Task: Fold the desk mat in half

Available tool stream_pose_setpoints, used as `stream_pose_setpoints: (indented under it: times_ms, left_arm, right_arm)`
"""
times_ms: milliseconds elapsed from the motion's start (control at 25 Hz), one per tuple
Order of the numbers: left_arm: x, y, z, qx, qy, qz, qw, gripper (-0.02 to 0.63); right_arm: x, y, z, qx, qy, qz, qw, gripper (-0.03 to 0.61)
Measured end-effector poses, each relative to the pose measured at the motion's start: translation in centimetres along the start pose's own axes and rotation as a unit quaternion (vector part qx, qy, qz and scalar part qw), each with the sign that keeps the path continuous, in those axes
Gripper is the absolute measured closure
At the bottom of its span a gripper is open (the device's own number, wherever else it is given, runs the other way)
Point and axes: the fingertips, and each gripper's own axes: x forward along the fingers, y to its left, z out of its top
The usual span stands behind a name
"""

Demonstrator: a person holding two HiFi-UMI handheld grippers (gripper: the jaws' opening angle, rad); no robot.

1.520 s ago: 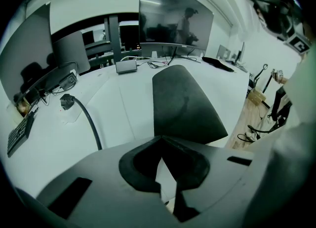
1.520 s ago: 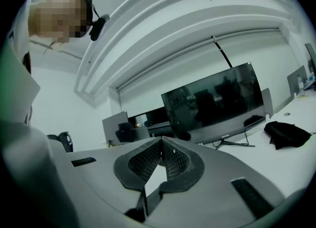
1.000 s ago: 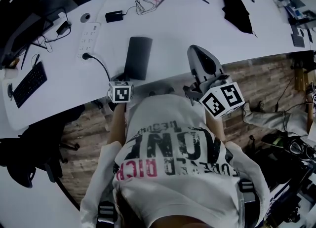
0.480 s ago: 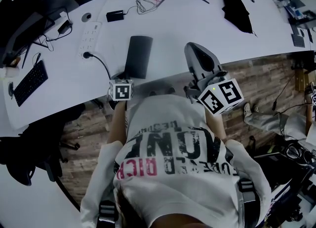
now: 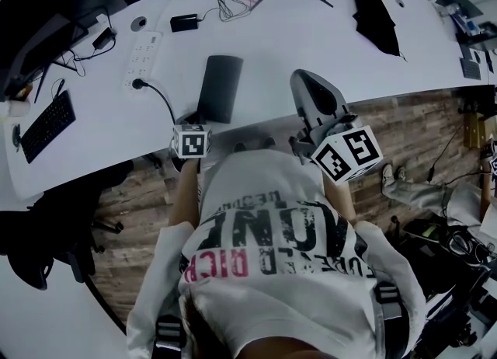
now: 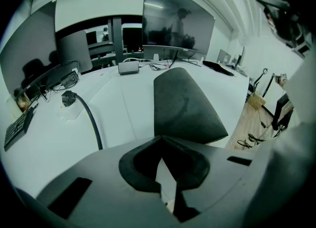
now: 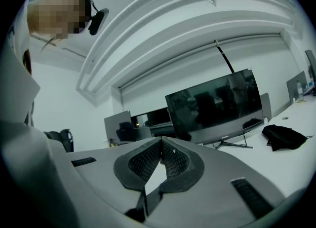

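The dark desk mat [image 5: 217, 88] lies as a narrow strip with rounded corners on the white desk [image 5: 272, 47]. In the left gripper view the desk mat [image 6: 185, 98] stretches away just ahead of the jaws. My left gripper [image 6: 160, 138] is shut with nothing in it, just short of the mat's near end; its marker cube [image 5: 190, 141] shows at the desk's front edge. My right gripper [image 5: 304, 79] hovers to the right of the mat, apart from it. In its own view the right gripper [image 7: 161, 140] tilts upward, shut and empty.
A white power strip [image 5: 140, 54] with a black cable [image 5: 159, 97] lies left of the mat. A keyboard [image 5: 46, 124] sits far left, a black cloth [image 5: 377, 12] far right, a monitor [image 6: 177, 24] at the back. The desk's front edge [image 5: 256, 136] runs by my torso.
My right gripper has edged slightly to the left. The left gripper and the mat have stayed where they were.
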Motion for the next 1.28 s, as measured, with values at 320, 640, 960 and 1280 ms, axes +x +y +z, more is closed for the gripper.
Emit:
stream_pose_setpoints:
  times_ms: [320,640,960,1280]
  left_arm:
    - [0.5,0.3,-0.5,-0.003,0.001,0.001,1.0000,0.611]
    - [0.3,0.2,-0.4,-0.009,0.003,-0.002,1.0000,0.612]
    - [0.1,0.2,-0.4,-0.015,0.005,-0.005,0.9999,0.612]
    - [0.1,0.3,-0.3,-0.016,0.005,-0.004,0.9998,0.612]
  right_arm:
    - [0.1,-0.5,-0.1,0.001,0.002,-0.007,1.000,0.578]
    - [0.2,-0.9,-0.2,0.004,0.004,-0.010,1.000,0.578]
    - [0.5,-1.0,-0.3,0.008,0.008,-0.008,1.000,0.578]
    - [0.6,-1.1,-0.5,0.005,0.011,-0.008,1.000,0.578]
